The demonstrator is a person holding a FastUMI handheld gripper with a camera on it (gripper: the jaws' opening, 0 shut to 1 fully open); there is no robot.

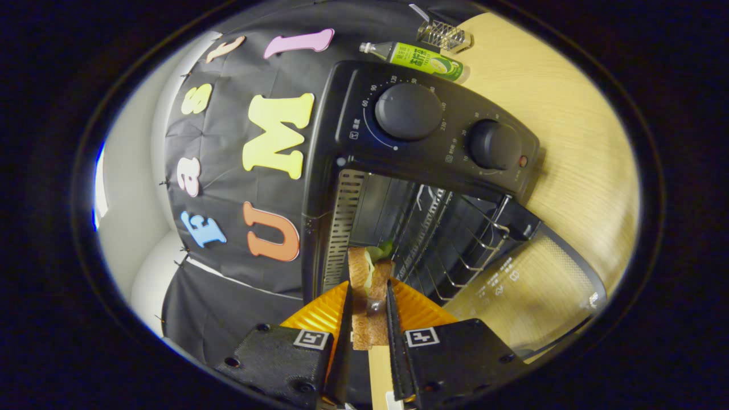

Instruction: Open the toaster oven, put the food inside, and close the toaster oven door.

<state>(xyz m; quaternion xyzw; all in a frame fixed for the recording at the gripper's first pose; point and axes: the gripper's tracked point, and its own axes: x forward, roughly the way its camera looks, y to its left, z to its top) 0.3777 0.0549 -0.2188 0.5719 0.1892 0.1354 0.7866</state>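
Tongs closed down on the sandwich, both fingers pressing its sides, bread slices stood on edge with a bit of green lettuce showing at the far end. Sandwich long axis runs straight ahead along the fingers, pointing into the toaster oven. Oven door is already open, dropped flat toward the near right over the bench. Cavity mouth lies directly beyond the fingertips, sandwich's far end about at the opening near its left wall, wire rack further in and to the right. Key relation: food is lined up with the opening, so the push is forward, likely with a shift right to centre on the rack. A bottle lies on the bench behind the oven, clear of the path.
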